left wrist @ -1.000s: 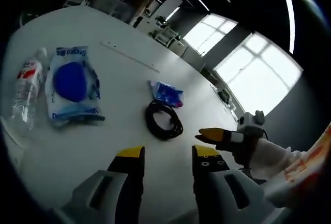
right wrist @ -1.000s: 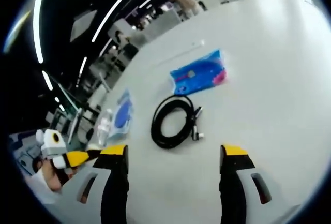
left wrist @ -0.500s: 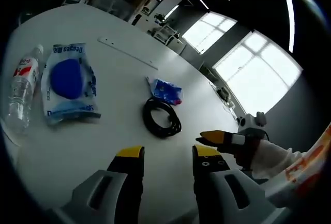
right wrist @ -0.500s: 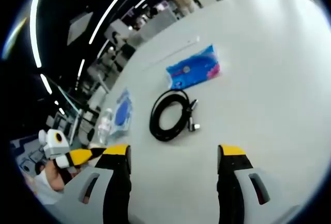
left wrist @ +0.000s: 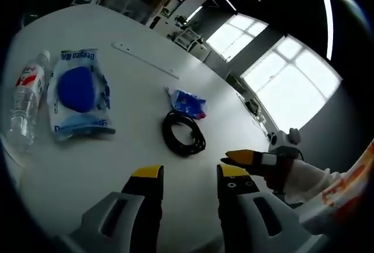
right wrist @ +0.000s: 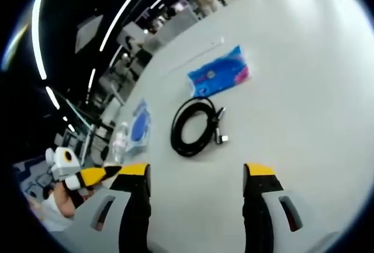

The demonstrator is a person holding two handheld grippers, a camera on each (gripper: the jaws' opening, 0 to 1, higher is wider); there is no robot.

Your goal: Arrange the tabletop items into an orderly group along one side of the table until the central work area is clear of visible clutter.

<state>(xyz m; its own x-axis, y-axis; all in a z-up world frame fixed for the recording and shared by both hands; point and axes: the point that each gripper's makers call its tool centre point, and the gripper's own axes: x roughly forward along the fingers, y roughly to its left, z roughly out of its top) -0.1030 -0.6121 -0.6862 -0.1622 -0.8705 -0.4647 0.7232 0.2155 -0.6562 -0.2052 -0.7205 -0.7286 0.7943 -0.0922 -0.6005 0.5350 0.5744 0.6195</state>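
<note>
Through the left gripper view I have my left gripper [left wrist: 188, 174] hovering above the white bench [left wrist: 134, 83] with its yellow-tipped jaws parted by a narrow gap and nothing between them. Straight ahead of the jaws, a little beyond the tips, lies a coiled black cable [left wrist: 183, 134], flat on the bench. Just past the coil, close to it, sits a small blue tissue pack [left wrist: 188, 103] with a pink patch at one end. Well off to the left of my jaws lies a clear flat packet with a round blue item inside [left wrist: 80, 93], and just beside it, further left, a clear plastic water bottle [left wrist: 26, 104] with a red label lies on its side. Far ahead of the jaws a thin pale strip [left wrist: 145, 60] runs across the bench. The right gripper [left wrist: 245, 158] comes in from the right of my jaws, its yellow tip level with mine, held by a hand in a white sleeve [left wrist: 304, 182].

In the right gripper view my right gripper [right wrist: 198, 171] has its jaws spread wide, empty, above the bench [right wrist: 304, 89]. The coiled black cable [right wrist: 196, 127] lies ahead, between the jaw lines, its plug ends on the right side of the loop. The blue tissue pack [right wrist: 220, 73] lies just beyond it. To the left of the jaws, farther off, are the blue-item packet [right wrist: 138, 128] and the bottle [right wrist: 119, 142], side by side. The left gripper [right wrist: 92, 176] shows at the left, beside my left jaw.
</note>
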